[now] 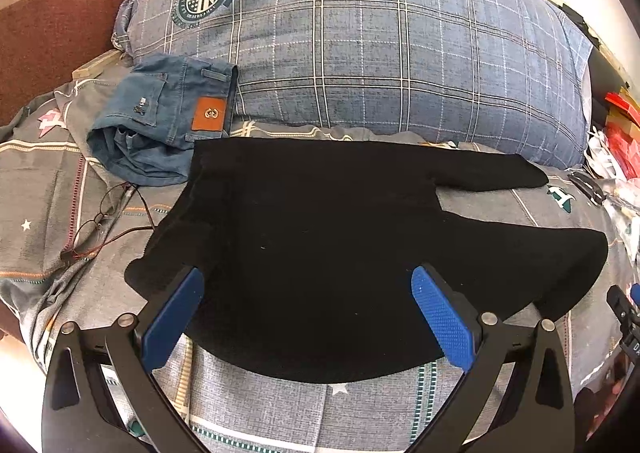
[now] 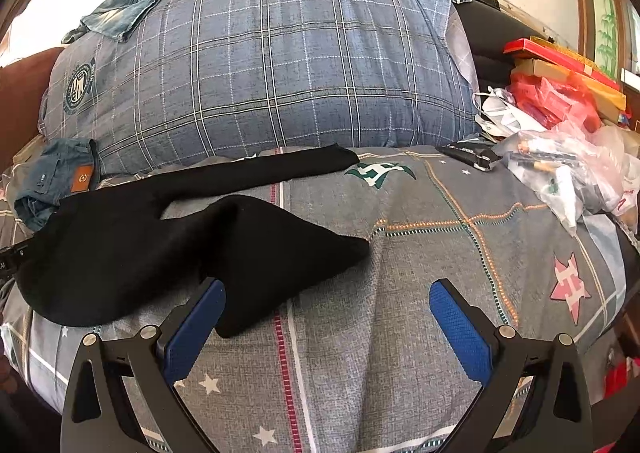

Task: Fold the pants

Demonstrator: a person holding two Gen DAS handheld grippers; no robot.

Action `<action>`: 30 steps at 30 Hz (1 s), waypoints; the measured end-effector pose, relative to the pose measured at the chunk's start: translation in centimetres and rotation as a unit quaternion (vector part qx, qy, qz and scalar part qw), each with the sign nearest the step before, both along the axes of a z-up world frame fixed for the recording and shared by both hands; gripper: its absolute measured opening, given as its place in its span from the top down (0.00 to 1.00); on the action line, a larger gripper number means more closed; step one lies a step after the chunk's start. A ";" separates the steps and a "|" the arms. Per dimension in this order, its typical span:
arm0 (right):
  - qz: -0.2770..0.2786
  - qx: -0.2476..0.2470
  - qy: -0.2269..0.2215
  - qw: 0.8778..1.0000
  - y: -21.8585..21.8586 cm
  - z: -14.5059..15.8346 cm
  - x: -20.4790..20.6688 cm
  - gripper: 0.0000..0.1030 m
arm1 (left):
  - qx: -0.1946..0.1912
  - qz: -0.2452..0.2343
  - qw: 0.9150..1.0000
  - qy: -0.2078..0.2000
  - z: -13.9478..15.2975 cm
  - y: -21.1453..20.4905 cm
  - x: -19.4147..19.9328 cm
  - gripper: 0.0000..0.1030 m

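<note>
Black pants (image 1: 320, 237) lie flat on the grey patterned bedsheet (image 1: 256, 413), waist toward the left, two legs spreading to the right. In the right wrist view the pants (image 2: 160, 249) lie at the left, the near leg end folded into a point. My left gripper (image 1: 306, 277) is open, its blue pads over the pants' near edge. My right gripper (image 2: 328, 289) is open above the sheet (image 2: 400, 333), its left finger (image 2: 192, 333) beside the near leg's tip. Neither holds cloth.
Folded blue jeans (image 1: 168, 125) lie left of the pants by a large plaid pillow (image 1: 360, 45). Eyeglasses on a cord (image 1: 100, 221) rest on the sheet at left. Plastic bags and red boxes (image 2: 560, 125) crowd the right edge. A brown cushion (image 1: 52, 33) sits far left.
</note>
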State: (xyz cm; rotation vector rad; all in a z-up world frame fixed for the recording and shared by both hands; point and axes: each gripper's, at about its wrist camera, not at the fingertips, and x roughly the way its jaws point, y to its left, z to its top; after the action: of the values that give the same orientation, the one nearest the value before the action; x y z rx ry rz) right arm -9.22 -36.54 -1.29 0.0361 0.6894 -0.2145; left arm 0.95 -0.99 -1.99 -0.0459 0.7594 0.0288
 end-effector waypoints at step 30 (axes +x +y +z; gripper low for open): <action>-0.043 0.465 0.159 0.870 -8.8 -4.7 11.0 0.55 | -0.254 0.068 0.935 0.238 -5.7 8.1 5.5 0.53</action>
State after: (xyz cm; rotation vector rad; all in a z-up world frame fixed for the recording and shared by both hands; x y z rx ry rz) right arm 1.73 -45.36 -6.00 0.9813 1.0727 0.0491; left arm 6.44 7.08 -7.65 -0.6033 1.2345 -0.0270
